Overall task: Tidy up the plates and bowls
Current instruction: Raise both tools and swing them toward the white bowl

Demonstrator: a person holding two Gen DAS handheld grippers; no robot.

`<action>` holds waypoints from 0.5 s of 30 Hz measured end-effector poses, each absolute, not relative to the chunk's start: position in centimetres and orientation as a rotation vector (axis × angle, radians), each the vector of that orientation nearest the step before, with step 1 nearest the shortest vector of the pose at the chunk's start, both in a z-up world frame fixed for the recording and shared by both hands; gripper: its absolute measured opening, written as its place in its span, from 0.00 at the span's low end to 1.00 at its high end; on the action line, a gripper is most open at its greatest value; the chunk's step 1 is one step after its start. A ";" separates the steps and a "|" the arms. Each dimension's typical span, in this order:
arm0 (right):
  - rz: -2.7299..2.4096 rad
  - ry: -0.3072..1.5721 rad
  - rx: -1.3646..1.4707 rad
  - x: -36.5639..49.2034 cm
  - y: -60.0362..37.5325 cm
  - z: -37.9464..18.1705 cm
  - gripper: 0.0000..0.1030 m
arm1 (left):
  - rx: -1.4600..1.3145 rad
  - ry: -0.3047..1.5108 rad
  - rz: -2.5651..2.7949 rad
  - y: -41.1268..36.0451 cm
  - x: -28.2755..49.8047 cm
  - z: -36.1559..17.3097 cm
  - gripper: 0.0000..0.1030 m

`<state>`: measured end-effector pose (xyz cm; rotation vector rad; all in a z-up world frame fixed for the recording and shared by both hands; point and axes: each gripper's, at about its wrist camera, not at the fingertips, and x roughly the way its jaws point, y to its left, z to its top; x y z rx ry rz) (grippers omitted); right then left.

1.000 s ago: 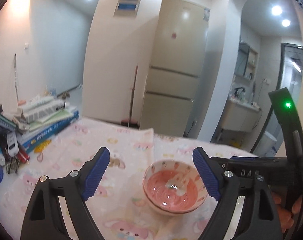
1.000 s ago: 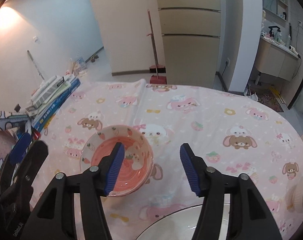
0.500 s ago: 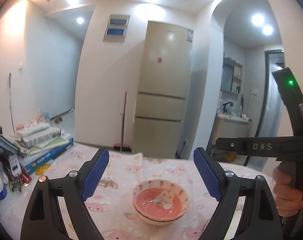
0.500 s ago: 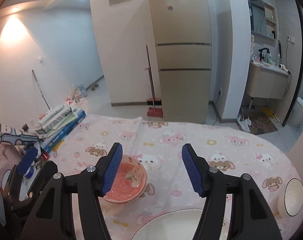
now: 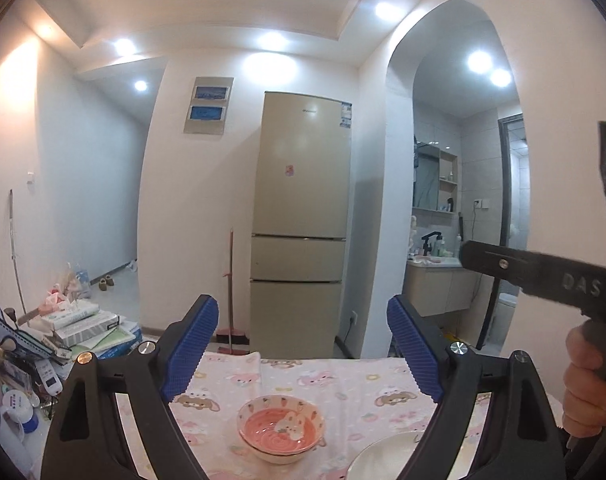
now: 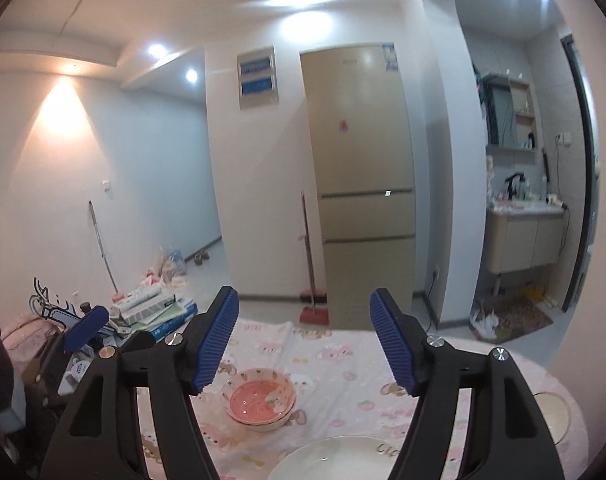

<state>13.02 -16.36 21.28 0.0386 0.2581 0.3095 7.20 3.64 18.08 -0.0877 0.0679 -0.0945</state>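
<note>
Two nested pink bowls [image 5: 281, 434] with a rabbit print stand on the pink cartoon tablecloth [image 5: 343, 384]. My left gripper [image 5: 303, 320] hangs above and behind them, pointing level, open and holding nothing. My right gripper [image 6: 303, 304] is also raised, well back from the bowls [image 6: 259, 400]. Its jaws are opening and nothing is between them. A white plate [image 6: 335, 458] lies at the near edge, partly hidden by the fingers. The same plate [image 5: 383, 460] shows low in the left wrist view.
Another white dish [image 6: 551, 412] sits at the table's right edge. Stacked books and boxes [image 5: 87, 332] and small clutter crowd the left end. A hand [image 5: 587, 388] grips a black handle at the right. Behind the table stand a fridge [image 5: 299, 220] and a broom [image 6: 311, 264].
Both grippers have risen and pulled back from the bowls while tilting up, so the bowls now look smaller and lower. The right jaws have spread a little wider.
</note>
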 end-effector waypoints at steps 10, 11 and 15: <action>0.136 0.060 0.005 5.9 -24.0 24.1 0.66 | -0.100 -0.030 -0.173 -3.3 2.1 22.4 0.86; 0.122 0.050 0.022 5.5 -25.1 24.2 0.66 | -0.099 -0.039 -0.186 -4.3 1.7 22.6 0.86; 0.071 0.018 0.071 3.9 -29.1 24.7 0.67 | -0.089 -0.063 -0.186 -7.5 0.8 23.3 0.86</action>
